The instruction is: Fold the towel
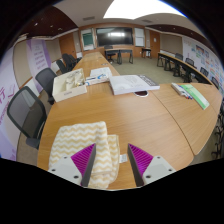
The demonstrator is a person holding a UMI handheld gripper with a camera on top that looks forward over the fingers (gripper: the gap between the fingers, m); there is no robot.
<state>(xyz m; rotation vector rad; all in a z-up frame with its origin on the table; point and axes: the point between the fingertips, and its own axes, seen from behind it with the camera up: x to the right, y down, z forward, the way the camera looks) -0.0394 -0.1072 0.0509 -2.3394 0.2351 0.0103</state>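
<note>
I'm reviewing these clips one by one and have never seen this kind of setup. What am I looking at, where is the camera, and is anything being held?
There is no robot arm here. A person carries a hand-held gripper, and the single picture comes from a wide-angle camera riding on it, looking forward along its two fingers. The purple pads are the fingers' inner faces. The fingers stand open and hold nothing. Just ahead of them, partly under the left finger, a towel with a yellow zigzag pattern lies on a wooden table. Farther along the table are papers and a box, with chairs beside it.
</note>
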